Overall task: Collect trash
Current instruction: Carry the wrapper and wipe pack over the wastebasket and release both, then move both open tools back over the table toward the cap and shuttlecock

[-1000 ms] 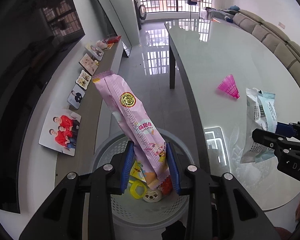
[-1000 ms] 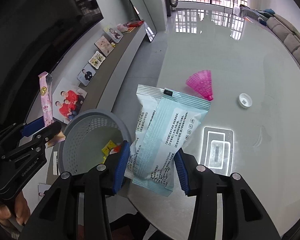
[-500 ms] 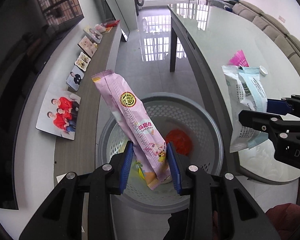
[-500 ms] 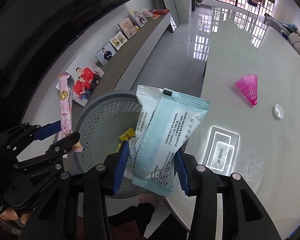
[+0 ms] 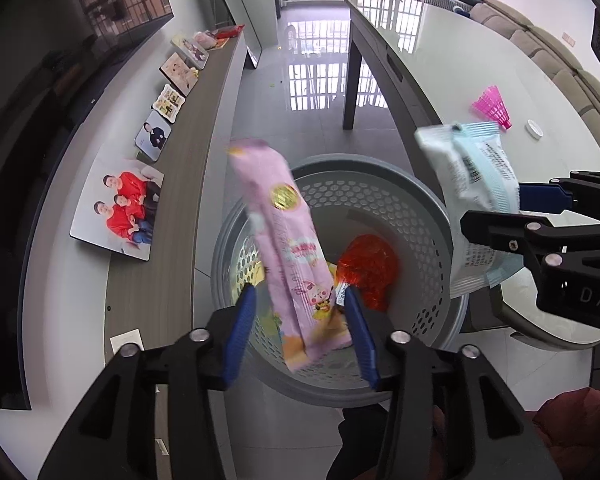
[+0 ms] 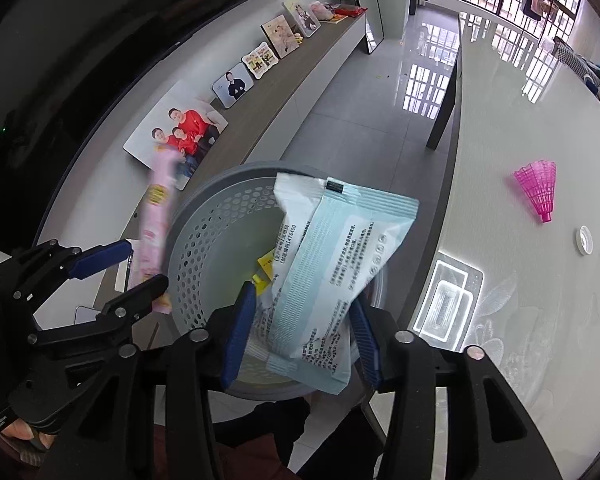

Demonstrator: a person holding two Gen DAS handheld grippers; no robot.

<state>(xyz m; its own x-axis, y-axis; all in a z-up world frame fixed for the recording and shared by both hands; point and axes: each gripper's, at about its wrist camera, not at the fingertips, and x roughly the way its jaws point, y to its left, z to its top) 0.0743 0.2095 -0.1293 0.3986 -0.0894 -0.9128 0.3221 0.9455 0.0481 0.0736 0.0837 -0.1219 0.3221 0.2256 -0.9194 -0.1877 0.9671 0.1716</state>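
Observation:
A grey perforated trash basket (image 5: 420,216) stands on the floor beside the table; it also shows in the right wrist view (image 6: 204,232). My left gripper (image 5: 302,332) is open above it, and the pink snack wrapper (image 5: 290,248) sits blurred between the spread jaws, loose. My right gripper (image 6: 300,330) is also spread over the basket, with the pale blue wipes packet (image 6: 332,264) between its pads. Red and yellow wrappers (image 5: 370,268) lie inside the basket.
A pink shuttlecock (image 6: 538,186) and a white bottle cap (image 6: 584,240) lie on the glossy table (image 6: 540,300). Framed photos (image 5: 120,208) stand on a low wooden sideboard to the left. A sofa (image 5: 560,60) runs behind the table.
Both grippers moved over the basket. The left jaws have spread and the pink wrapper has tilted and blurred, slipping loose. The right jaws have also widened around the blue packet.

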